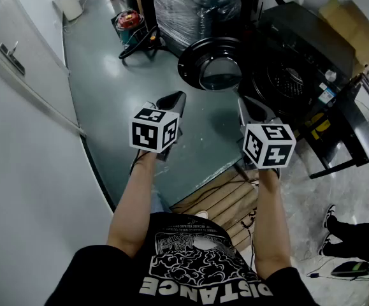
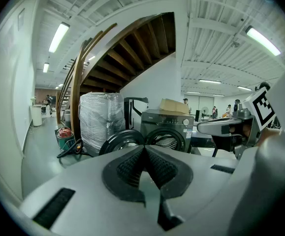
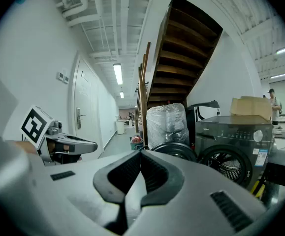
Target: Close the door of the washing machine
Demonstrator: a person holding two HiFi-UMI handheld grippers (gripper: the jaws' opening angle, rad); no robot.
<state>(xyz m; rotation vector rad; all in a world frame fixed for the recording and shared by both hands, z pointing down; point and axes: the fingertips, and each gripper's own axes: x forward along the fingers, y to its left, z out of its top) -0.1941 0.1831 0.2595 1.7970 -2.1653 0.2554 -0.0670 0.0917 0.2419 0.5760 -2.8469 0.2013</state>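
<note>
Door (image 1: 211, 64) hangs open on the left of the washing machine (image 1: 302, 65), on the far side, well apart from both grippers and roughly between their lines. Left gripper (image 1: 178, 99) jaws clenched, nothing in them. Right gripper (image 1: 243, 105) likewise clenched and empty.

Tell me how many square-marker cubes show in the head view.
2. One cube rides on the left gripper; the other cube rides on the right gripper, nearer the washing machine's open door. None seems hidden.
</note>
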